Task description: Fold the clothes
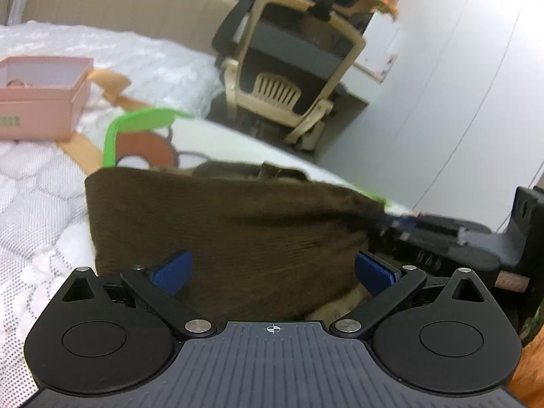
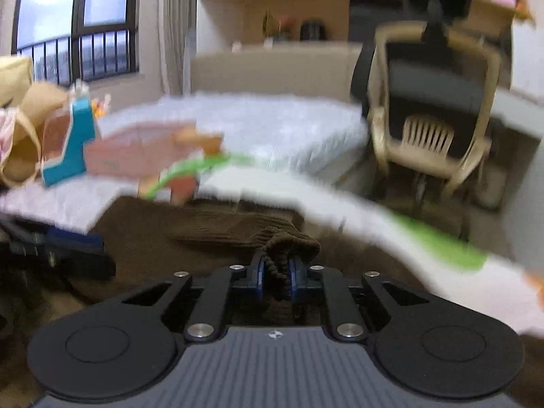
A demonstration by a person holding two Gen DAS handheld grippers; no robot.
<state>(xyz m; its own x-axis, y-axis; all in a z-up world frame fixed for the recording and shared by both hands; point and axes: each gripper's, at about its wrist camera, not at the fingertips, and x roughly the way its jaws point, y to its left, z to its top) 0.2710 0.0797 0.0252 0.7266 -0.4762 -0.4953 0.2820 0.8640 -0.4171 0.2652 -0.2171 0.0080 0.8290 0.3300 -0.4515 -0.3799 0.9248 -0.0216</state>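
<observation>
The white quilted bed [image 1: 40, 183] stretched ahead of me, an office chair [image 1: 289, 68] beyond it. My right gripper [image 2: 276, 272] was clenched on an edge of the brown garment [image 1: 238, 231], mid-fold I judged; my left gripper [image 1: 272, 268] hung spread wide, empty. Next it needed to pinch an opposite edge.

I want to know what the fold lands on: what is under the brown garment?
Under the brown garment a white sheet with green trim and a cartoon print pokes out behind. Whatever lies directly beneath it is covered.
</observation>
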